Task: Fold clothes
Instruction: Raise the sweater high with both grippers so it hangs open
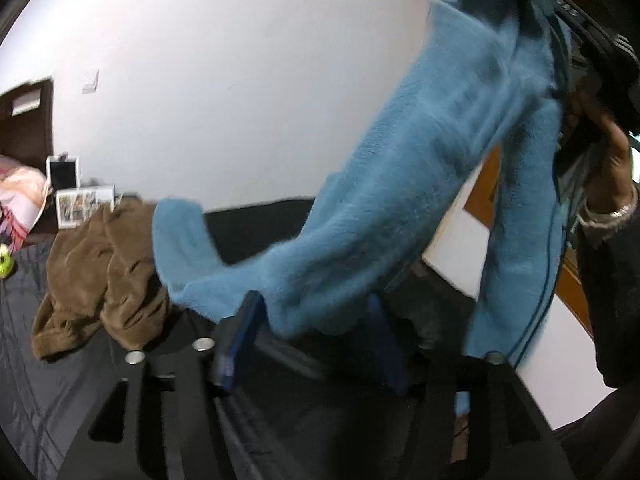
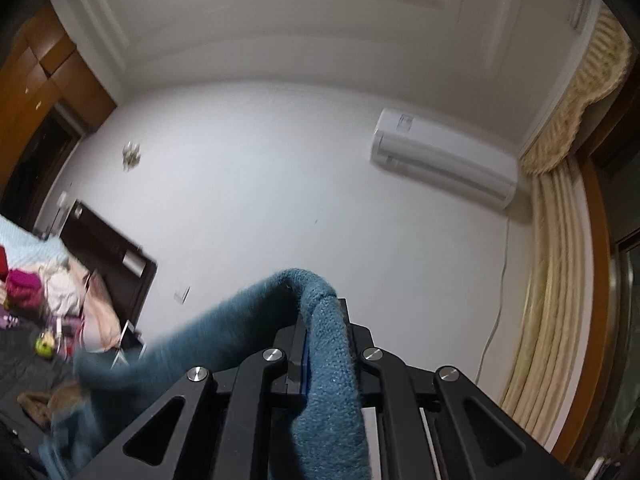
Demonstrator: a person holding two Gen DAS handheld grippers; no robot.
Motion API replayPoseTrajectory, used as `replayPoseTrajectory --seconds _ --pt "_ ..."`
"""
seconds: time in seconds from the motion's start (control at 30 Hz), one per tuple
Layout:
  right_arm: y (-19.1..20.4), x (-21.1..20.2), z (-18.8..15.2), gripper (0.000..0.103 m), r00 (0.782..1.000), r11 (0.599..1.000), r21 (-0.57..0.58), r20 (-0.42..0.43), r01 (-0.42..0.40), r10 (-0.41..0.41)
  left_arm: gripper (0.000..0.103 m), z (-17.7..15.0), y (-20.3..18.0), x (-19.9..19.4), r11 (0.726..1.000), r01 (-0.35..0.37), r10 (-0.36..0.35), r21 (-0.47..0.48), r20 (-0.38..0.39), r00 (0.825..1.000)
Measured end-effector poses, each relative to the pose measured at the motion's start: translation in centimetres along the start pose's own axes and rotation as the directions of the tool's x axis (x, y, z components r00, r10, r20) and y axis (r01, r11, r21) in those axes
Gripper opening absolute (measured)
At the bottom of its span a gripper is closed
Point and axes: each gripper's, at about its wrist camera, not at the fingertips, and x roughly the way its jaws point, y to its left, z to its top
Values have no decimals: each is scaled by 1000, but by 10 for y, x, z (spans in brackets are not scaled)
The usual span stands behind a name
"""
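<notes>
Slippage is the big worry here, since the fuzzy blue knit sweater is up in the air, strung between both grippers over the dark quilted bed, not lying flat yet. The right hand-held gripper is tipped up toward the ceiling and pinched tight on a thick bunched ridge of the knit, which humps over its fingertips and hangs down both sides. That's a fat fold in a narrow bite, so a tug could pop it loose and drop that whole end.

The left hand-held gripper sits lower, aimed roughly level at the white wall, jaws fairly wide with the sweater's lower edge draped across the gap. It looks more like resting than clamped, though the frame is blurry so hard to be sure. If it isn't actually holding, the cloth slides off.

Other snag: the loose sleeve end dangles right by the crumpled brown fleece garment on the bed and could drag it along.
</notes>
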Motion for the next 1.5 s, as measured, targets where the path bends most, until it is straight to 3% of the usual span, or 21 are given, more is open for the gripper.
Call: replayPoseTrajectory --seconds 0.07,0.33,0.53,0.63,0.73,0.8,0.87,0.93,1.03,1.13,1.2,1.3,1.5 --pt "-15 -12 14 10 999 1000 -2 38 20 -19 74 5 -11 -6 1000 -3 2 28 32 999" --pt "-57 -46 42 10 993 998 42 105 54 -58 78 26 -56 -16 984 -113 90 140 159 983" --pt "-73 -63 53 10 991 997 54 124 52 -59 79 22 -92 14 949 -144 105 280 148 983" --pt "-77 -78 58 10 987 997 47 145 61 -68 79 23 -98 27 952 -114 77 285 140 987" --pt "-88 -92 65 10 985 996 54 156 69 -77 79 26 -98 34 966 -6 -20 258 98 995" --pt "-96 -99 69 10 984 995 55 156 80 -88 68 28 -102 37 968 73 -89 242 59 994" --pt "-102 -103 69 10 984 994 58 147 89 -97 30 28 -108 40 967 107 -116 231 25 993" --pt "-110 -104 68 10 986 993 70 131 91 -100 11 29 -108 40 975 98 -102 201 10 995" --pt "-122 -106 62 10 987 990 79 100 114 -122 8 34 -96 25 991 86 -90 101 36 995" --pt "-136 -110 52 10 987 985 86 55 148 -153 8 47 -72 0 1000 26 -27 8 107 994" --pt "-144 -109 45 10 985 982 89 26 166 -169 7 58 -57 -29 998 -26 34 -51 173 984" --pt "-157 -106 31 10 983 978 98 -29 182 -180 7 72 -45 -75 990 -100 124 -100 276 953" --pt "-160 -109 4 10 982 979 118 -110 165 -152 8 92 -54 -161 966 -236 257 -103 450 855"
